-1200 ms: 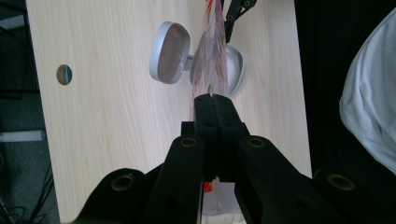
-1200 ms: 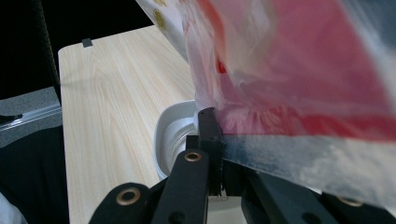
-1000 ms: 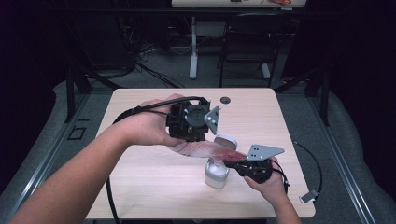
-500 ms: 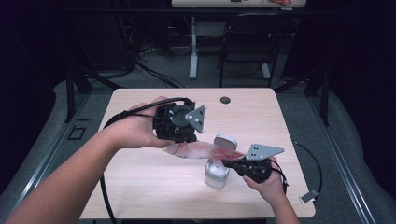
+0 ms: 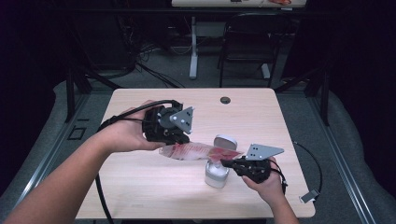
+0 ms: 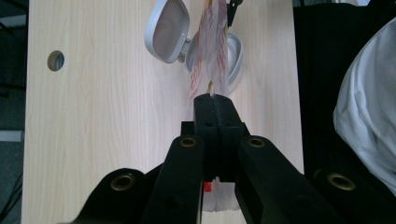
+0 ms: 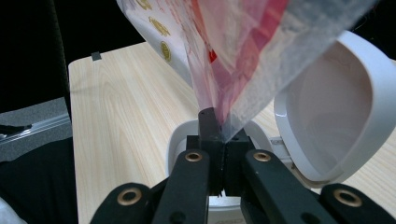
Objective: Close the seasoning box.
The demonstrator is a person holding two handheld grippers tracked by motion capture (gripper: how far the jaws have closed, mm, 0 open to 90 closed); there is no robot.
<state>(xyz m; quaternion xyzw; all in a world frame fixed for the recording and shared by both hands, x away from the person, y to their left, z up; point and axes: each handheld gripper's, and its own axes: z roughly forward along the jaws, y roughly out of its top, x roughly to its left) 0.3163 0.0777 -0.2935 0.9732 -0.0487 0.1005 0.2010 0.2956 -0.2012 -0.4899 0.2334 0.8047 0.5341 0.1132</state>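
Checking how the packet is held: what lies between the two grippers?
The red-printed clear packet spans from left gripper to right gripper, both shut on its ends, above the open white case, per the high view.

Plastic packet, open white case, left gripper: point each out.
plastic packet [image 5: 196, 150], high view, its red-printed middle.
open white case [image 5: 216, 175], high view, its base's front wall.
left gripper [image 6: 215, 99], left gripper view, tips shut on the packet's end.

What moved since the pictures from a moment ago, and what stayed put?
The left tongs slid toward the table's left side and a little lower, pulling the red-and-clear plastic packet out longer. The right tongs stayed over the white lidded container, whose lid stayed open. Both tongs kept pinching the packet's ends.
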